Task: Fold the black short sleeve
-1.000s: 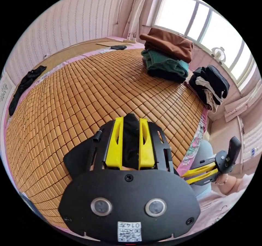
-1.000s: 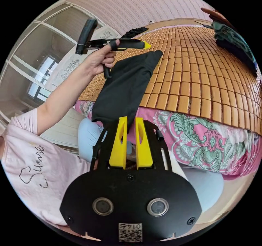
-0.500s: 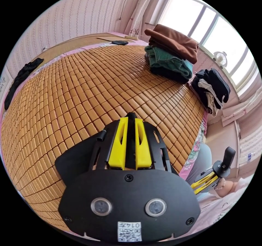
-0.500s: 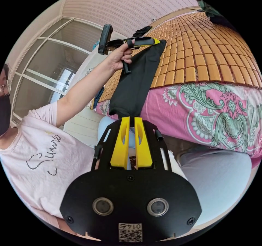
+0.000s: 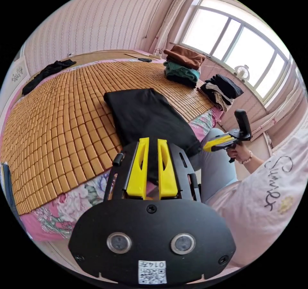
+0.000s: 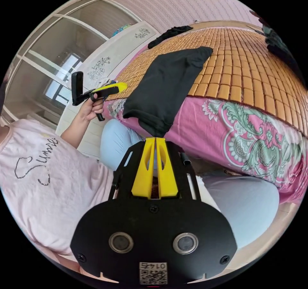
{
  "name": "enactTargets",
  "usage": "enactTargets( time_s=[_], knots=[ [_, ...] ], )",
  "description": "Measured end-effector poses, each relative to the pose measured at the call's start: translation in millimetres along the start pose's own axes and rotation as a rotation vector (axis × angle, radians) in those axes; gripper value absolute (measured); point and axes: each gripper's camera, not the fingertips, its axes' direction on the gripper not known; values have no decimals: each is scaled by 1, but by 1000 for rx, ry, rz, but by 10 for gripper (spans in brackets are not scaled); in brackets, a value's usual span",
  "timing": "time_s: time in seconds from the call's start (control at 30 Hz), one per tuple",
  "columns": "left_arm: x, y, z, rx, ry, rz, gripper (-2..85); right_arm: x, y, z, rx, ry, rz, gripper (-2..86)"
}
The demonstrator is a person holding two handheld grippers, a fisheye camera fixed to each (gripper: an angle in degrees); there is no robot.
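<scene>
The black short sleeve [image 5: 144, 116] lies flat on the bamboo mat [image 5: 64, 116], its near end drooping over the bed's edge. In the left gripper view my left gripper [image 5: 153, 140] hovers off the edge, jaws slightly apart with nothing between them. The right gripper view shows the left gripper [image 6: 123, 84] in a hand, well clear of the black short sleeve [image 6: 170, 80]. My right gripper [image 6: 155, 138] is shut on the hanging lower corner. From the left gripper view the right gripper [image 5: 205, 147] meets that same corner.
A brown and green stack of folded clothes [image 5: 183, 65] and a dark stack [image 5: 221, 90] sit along the mat's window side. Another black garment [image 5: 45, 72] lies at the far corner. The person's legs [image 6: 243, 202] are beside the floral pink sheet [image 6: 256, 132].
The left gripper has let go of the garment and drawn back off the bed. The garment now lies spread on the mat; the right gripper still holds its corner.
</scene>
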Motion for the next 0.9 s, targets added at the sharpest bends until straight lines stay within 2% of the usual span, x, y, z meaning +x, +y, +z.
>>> enactTargets(
  time_s=[0.07, 0.13, 0.2, 0.33, 0.53, 0.9],
  knots=[
    [12, 12, -2, -7, -9, -23, 65, -19, -2, 1, 77, 121, -70, 46],
    [21, 16, -2, -7, -6, -42, 73, -27, -8, 14, 74, 167, -114, 54],
    [32, 14, 7, -55, -77, -41, 81, -31, -12, 37, -2, 169, -144, 46],
    [37, 8, 7, -64, -80, -62, 81, -44, 5, 66, -104, 199, -182, 9],
    [30, -9, -10, -45, -62, -133, 79, -35, 31, 83, -152, 89, -127, -1],
    [16, -75, -53, 69, -104, -214, 98, -42, 34, 103, -6, 74, -121, 16]
  ],
)
